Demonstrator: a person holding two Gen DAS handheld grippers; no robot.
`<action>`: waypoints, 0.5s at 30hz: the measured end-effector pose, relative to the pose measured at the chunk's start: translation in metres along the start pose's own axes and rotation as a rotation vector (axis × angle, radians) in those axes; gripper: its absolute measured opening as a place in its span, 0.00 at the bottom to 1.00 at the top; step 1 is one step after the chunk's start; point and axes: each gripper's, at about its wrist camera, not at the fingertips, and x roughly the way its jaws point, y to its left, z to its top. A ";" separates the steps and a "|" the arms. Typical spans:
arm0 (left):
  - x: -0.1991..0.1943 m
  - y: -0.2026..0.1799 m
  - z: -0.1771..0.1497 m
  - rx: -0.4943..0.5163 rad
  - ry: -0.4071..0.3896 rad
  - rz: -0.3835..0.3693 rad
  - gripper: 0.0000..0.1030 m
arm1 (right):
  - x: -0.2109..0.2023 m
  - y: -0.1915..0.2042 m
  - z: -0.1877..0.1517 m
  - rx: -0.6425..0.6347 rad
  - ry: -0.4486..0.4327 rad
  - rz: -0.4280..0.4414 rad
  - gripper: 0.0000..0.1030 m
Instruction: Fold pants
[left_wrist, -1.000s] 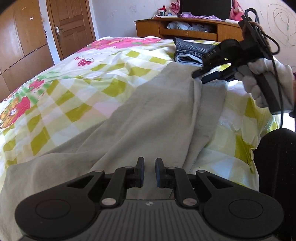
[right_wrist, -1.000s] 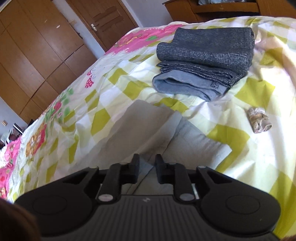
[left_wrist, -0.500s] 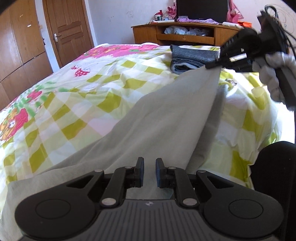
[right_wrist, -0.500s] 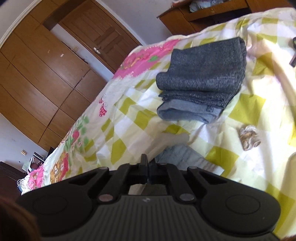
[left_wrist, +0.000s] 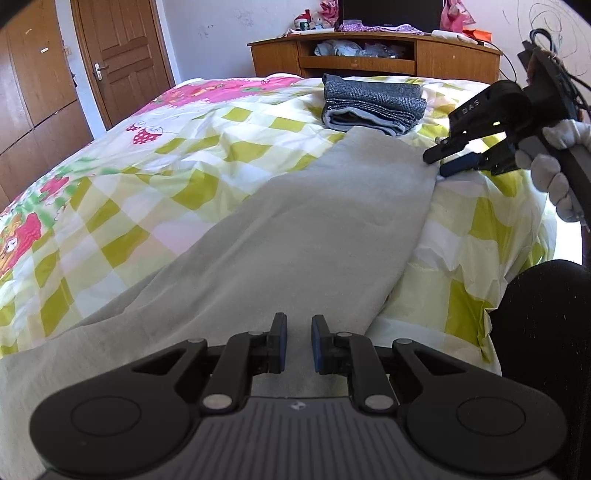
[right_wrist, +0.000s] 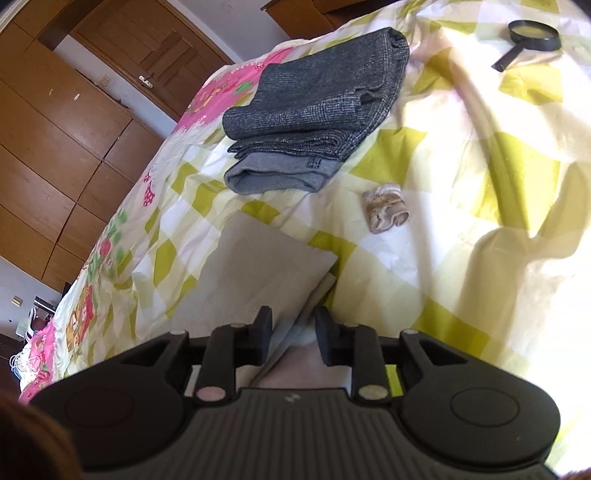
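Light grey pants lie lengthwise on the checked bedspread, one leg laid over the other. My left gripper is open, low over the near part of the pants, nothing between its fingers. My right gripper is open at the far corner of the pants, with the cloth edge lying between its fingers. In the left wrist view the right gripper sits at the pants' far right corner, held by a white-gloved hand.
A folded stack of dark grey and blue garments lies just beyond the pants, also in the right wrist view. A small crumpled beige item and a magnifying glass lie on the bed. A wooden cabinet stands behind.
My right gripper carried the upper leg's end to the right and down onto the bed, then opened. The pants now lie flat with legs stacked. My left gripper stayed put.
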 end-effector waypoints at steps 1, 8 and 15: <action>-0.001 0.000 -0.001 -0.001 -0.002 0.000 0.28 | 0.003 0.000 -0.001 0.014 0.003 0.003 0.31; -0.002 0.007 -0.002 -0.068 -0.014 0.011 0.28 | 0.037 0.003 -0.002 0.116 0.052 0.195 0.34; -0.012 0.002 0.011 -0.109 -0.128 0.058 0.33 | 0.020 -0.008 0.020 0.242 -0.062 0.271 0.03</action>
